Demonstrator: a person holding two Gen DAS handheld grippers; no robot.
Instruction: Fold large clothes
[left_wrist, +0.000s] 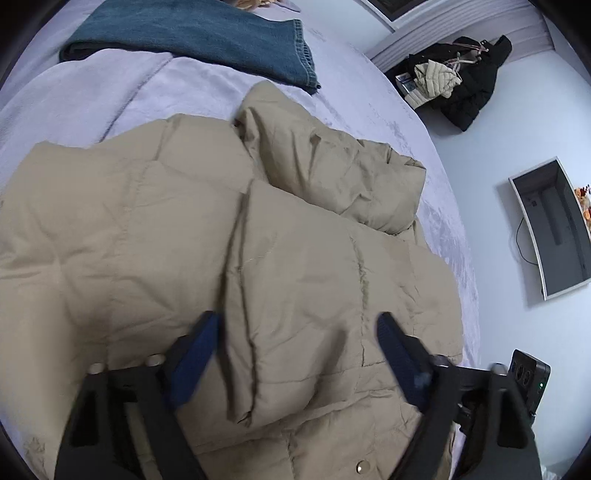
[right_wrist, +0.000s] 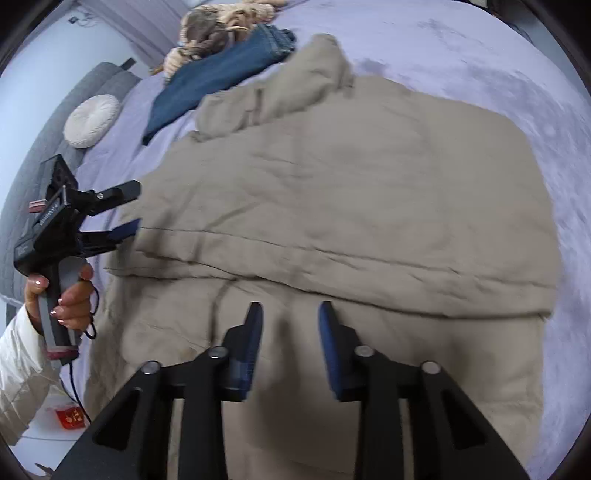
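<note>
**Beige padded coat: partly folded, further folds outstanding**

Beige quilted fabric covered most of both views. The coat (right_wrist: 351, 206) lay spread on the lavender bed (right_wrist: 480, 48), with one long panel already turned over the body, forming a lengthwise crease. A sleeve or hood section (left_wrist: 325, 158) remained bunched at the far end, unflattened.

The left gripper (left_wrist: 299, 343) hovered above the folded flap, jaws spread wide, holding nothing. The right gripper (right_wrist: 290, 332) hung over the near edge, jaws parted, likewise empty.

Judgement: the first side fold appeared complete. The bunched section and the crosswise folds were still to be done. Folded jeans (left_wrist: 207, 37) lay beyond the coat.
</note>
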